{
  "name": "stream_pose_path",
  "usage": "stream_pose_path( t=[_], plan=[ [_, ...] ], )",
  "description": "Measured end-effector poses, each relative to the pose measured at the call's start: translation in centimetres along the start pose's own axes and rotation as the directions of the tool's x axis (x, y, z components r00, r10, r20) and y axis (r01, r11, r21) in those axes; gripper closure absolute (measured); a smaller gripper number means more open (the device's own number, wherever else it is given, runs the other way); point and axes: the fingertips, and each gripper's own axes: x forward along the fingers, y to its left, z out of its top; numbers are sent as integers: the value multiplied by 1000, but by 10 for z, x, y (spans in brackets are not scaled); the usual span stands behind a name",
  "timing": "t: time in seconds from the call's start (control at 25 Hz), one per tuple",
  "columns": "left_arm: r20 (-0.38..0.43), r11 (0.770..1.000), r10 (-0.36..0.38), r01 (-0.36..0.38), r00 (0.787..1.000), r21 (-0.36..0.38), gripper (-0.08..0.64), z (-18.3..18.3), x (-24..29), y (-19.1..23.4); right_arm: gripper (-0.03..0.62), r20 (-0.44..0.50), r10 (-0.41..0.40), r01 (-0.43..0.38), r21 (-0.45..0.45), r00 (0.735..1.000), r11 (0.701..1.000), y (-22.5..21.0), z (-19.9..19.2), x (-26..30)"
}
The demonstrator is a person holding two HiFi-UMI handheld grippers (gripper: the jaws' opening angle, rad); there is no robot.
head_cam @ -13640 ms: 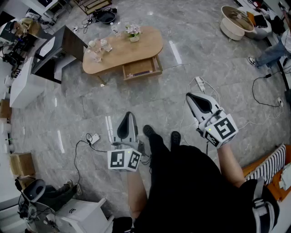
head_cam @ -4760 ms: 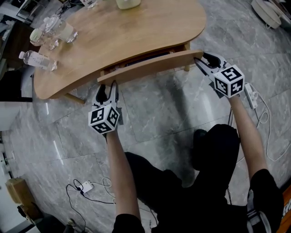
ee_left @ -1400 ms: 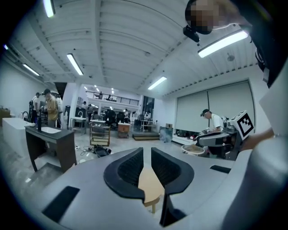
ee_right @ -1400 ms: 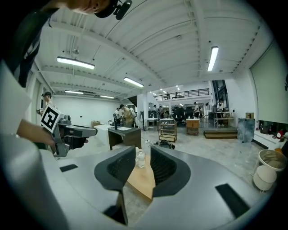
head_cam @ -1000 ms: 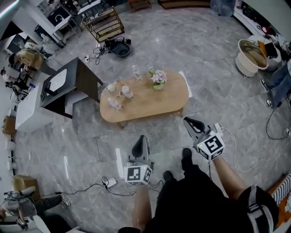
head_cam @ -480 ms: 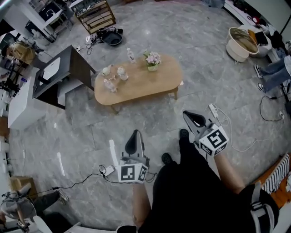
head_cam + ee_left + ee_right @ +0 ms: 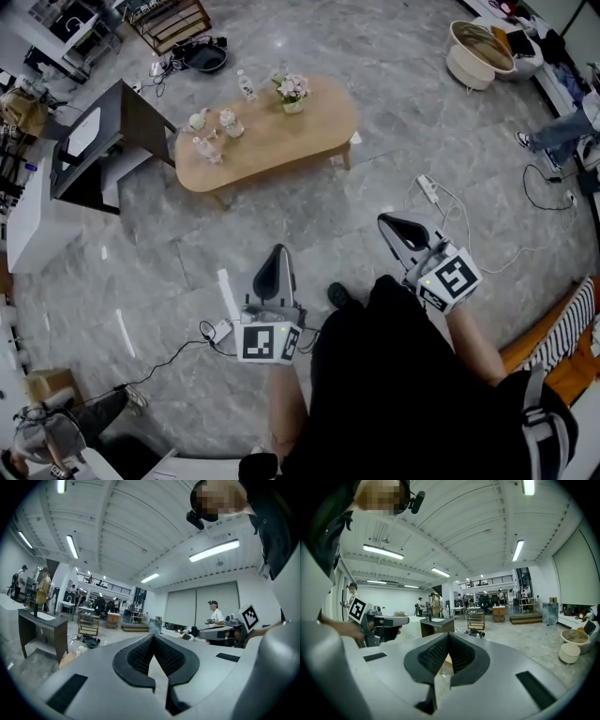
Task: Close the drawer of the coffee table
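In the head view, a dark desk [image 7: 103,141] is standing at the upper left. Next to it, in the upper middle, the coffee table [image 7: 281,141] is sitting well away from the person. It is carrying glass cups [image 7: 211,131], a bottle [image 7: 246,86] and flowers [image 7: 292,90]. Its drawer is lying pushed in under the top, so its front is not showing from above. Lower down, the left gripper [image 7: 278,249] and the right gripper [image 7: 384,221] are pointing toward the table over the floor. A white power strip [image 7: 427,190] is lying to the right.

Only the gripper views are showing the claws up close. In the left gripper view, the jaws are squeezing together on nothing, and a person in a cap [image 7: 215,614] is standing at the right. In the right gripper view, the jaws are clenching together too, holding nothing. A white tub [image 7: 571,651] is sitting at the lower right.
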Motion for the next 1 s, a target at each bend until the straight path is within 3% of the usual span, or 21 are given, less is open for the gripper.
stream_pose_path(
  t=[1.0],
  plan=[
    [-45, 1000, 1, 0, 999, 19, 548, -8, 0, -7, 580, -3, -28, 28, -19, 1000, 999, -15, 4, -12]
  ],
)
